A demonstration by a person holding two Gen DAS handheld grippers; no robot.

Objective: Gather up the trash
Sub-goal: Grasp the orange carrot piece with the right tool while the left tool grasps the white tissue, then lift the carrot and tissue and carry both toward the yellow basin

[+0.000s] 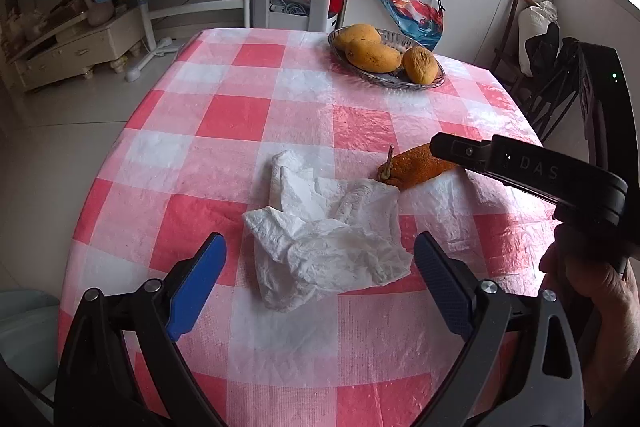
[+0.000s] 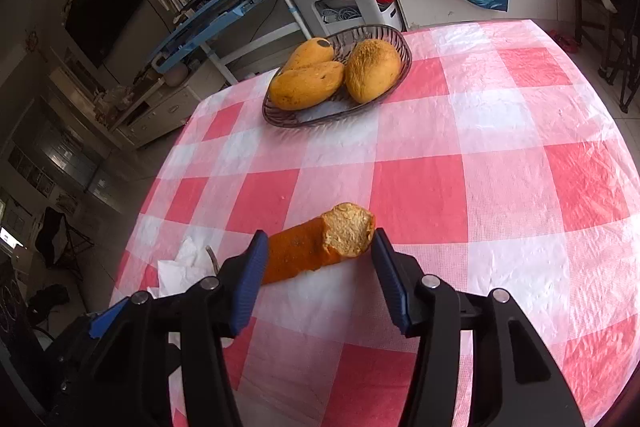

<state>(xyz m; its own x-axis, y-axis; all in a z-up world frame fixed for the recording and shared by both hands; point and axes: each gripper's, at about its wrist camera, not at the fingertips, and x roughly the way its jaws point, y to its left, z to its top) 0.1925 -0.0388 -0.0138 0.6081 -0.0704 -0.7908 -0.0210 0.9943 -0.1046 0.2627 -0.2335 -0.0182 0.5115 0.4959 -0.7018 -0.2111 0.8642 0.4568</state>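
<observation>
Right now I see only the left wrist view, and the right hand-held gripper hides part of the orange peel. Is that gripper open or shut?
Observer: Open. In the right wrist view, the right hand-held gripper has one finger on each side of the orange peel.
Operator: How does the hidden end of the peel look?
Observer: It is torn open and shows pale, rough pith inside.
Operator: Does that view also show the tissue?
Observer: Only a corner of the tissue, to the left of the peel.
</observation>
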